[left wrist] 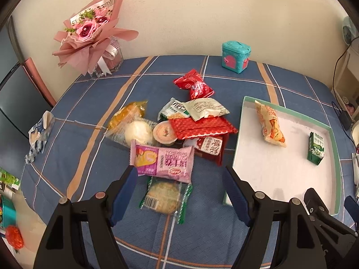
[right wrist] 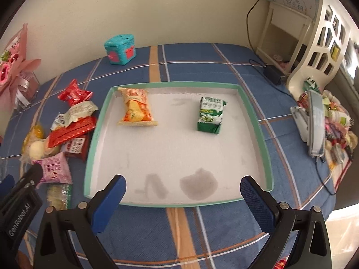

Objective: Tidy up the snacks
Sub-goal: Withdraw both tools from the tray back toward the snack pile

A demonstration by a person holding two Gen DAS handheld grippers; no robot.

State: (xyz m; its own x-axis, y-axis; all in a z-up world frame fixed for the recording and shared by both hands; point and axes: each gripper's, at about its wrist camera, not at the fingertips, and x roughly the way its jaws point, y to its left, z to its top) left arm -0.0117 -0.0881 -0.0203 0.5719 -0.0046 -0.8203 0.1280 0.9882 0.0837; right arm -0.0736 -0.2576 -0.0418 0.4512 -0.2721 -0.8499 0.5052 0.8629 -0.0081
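Observation:
A heap of snack packets lies on the blue checked cloth: a pink packet (left wrist: 165, 163), a clear-wrapped round cake (left wrist: 162, 197), a red flat packet (left wrist: 202, 126), a red crinkled packet (left wrist: 193, 84) and a yellow-wrapped bun (left wrist: 132, 123). My left gripper (left wrist: 180, 177) hovers open just above the pink packet and the round cake, with nothing between its fingers. A white tray with a green rim (right wrist: 253, 121) holds an orange packet (right wrist: 136, 108) and a green carton (right wrist: 211, 115). My right gripper (right wrist: 182, 188) stands open and empty over the tray's near edge.
A teal tin box (left wrist: 235, 55) stands at the back by the wall. A pink bouquet in a clear vase (left wrist: 94, 35) is at the back left. A crumpled wrapper (left wrist: 39, 134) lies at the left. A white rack (right wrist: 314, 44), cables and assorted clutter (right wrist: 332, 130) crowd the right side.

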